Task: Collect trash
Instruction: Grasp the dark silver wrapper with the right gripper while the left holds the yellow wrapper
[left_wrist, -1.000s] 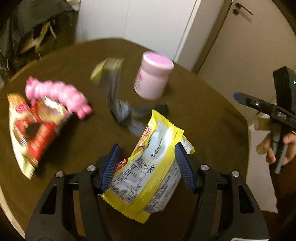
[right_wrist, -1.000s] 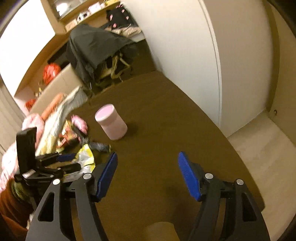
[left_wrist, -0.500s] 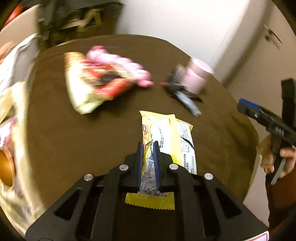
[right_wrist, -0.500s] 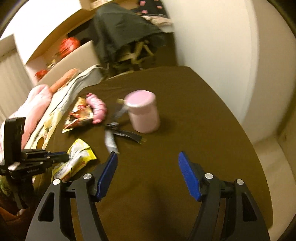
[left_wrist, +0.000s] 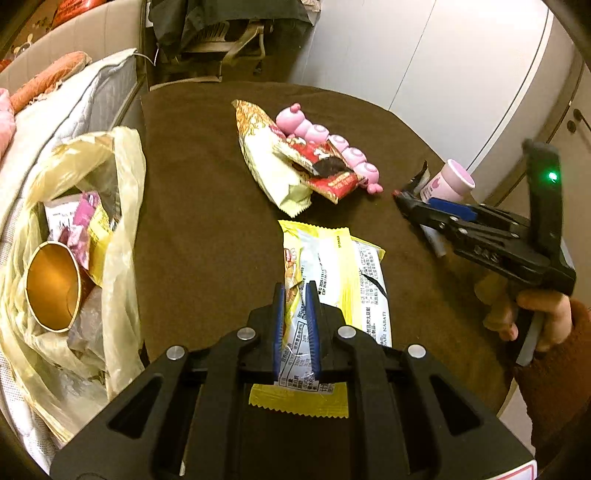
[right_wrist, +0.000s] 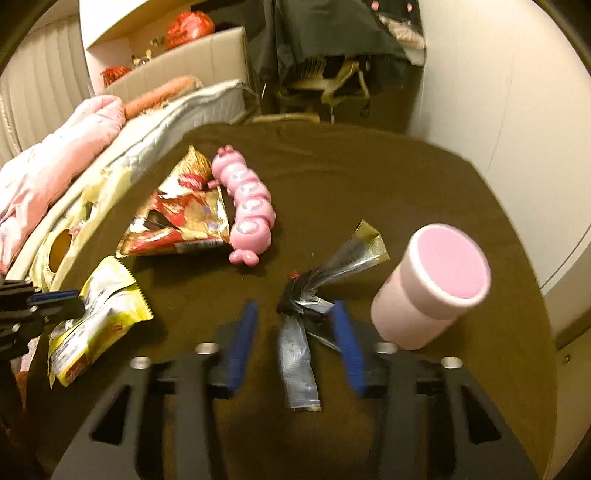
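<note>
My left gripper (left_wrist: 295, 295) is shut on the yellow snack wrapper (left_wrist: 332, 258), which lies on the brown table (left_wrist: 203, 221); the wrapper also shows in the right wrist view (right_wrist: 99, 314). My right gripper (right_wrist: 295, 314) is open, its fingers either side of a twisted silver and black wrapper (right_wrist: 299, 347) lying on the table. A red and gold snack bag (left_wrist: 280, 166) lies further back, also seen in the right wrist view (right_wrist: 181, 225). A yellowish plastic trash bag (left_wrist: 74, 258) hangs open at the table's left edge, holding several wrappers and a paper cup (left_wrist: 53, 291).
A pink caterpillar toy (right_wrist: 247, 206) lies beside the red and gold bag. A pink cylindrical container (right_wrist: 432, 288) stands just right of my right gripper. A bed with pink bedding (right_wrist: 55, 166) is left of the table. A chair (right_wrist: 332, 81) stands beyond the far edge.
My left gripper closed on the yellow wrapper and swung left, bringing the trash bag into view. My right gripper moved forward and down over the silver wrapper and narrowed its opening.
</note>
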